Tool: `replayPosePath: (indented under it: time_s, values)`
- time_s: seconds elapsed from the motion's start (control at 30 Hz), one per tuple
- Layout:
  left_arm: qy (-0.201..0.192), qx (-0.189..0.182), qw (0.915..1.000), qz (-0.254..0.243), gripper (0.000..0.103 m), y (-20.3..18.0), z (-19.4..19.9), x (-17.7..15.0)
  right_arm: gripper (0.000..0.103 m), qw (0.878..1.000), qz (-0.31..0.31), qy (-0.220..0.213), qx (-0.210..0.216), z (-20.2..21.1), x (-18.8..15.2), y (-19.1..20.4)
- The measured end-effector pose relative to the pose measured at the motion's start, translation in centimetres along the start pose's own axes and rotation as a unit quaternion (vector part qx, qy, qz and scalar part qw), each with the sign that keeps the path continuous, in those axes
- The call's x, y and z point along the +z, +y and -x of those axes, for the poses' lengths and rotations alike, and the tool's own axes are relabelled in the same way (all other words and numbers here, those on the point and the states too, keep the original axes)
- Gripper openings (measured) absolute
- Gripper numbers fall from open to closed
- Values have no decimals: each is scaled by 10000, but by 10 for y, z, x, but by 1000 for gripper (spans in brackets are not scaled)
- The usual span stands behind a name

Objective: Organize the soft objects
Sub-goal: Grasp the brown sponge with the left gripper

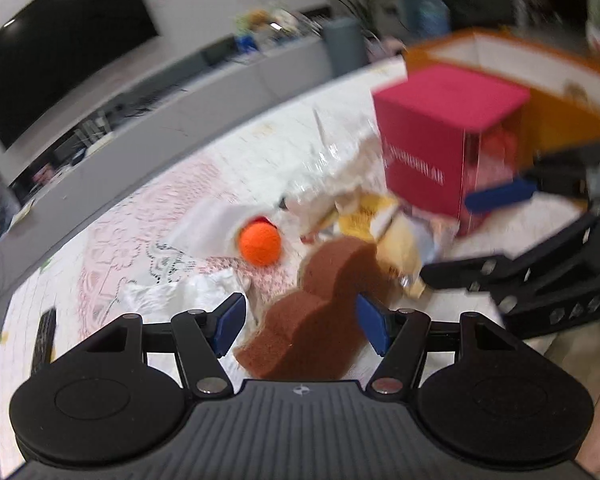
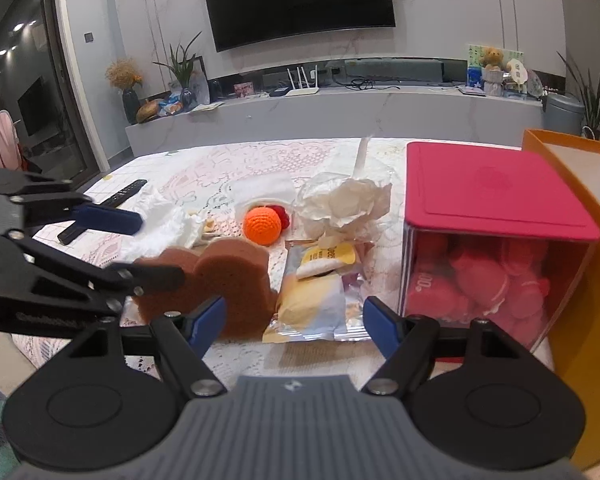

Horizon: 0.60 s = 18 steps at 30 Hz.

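Looking into a home living room: television [image 2: 298, 0] hanging on a marbled wall, long grey media shelf [image 2: 340, 114] holding a router [image 2: 302, 84], teddy bear [image 2: 491, 58] and potted plants [image 2: 182, 70], lace tablecloth [image 2: 204, 168] covering the table.

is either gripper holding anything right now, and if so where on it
Nothing is held. The left gripper stands open around the brown sponge, pads not pressing; the right gripper is open over the snack packet.

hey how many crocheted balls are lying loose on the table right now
2. The orange ball lies mid-table behind the brown sponge. A red ball sits right behind it, mostly hidden. More could be buried under the crumpled paper.
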<state>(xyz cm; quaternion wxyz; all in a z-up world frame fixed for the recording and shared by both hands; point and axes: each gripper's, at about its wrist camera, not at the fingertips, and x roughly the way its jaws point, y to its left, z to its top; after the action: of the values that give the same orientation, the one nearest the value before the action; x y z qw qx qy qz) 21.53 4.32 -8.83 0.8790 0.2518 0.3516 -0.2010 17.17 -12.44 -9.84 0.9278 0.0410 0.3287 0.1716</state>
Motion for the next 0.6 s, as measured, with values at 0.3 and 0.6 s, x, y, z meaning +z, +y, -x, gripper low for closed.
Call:
replayPosePath:
  time_s: [0.3,0.6]
  values:
    - [447,-471,9940,-883,75,-2,-31,-1,75,9999,-14,62,89,-15,-5,-3]
    - [528,-792,9946,-416,60,-2,-20,2,75,9999,-22,95,45,-18,-7,-3]
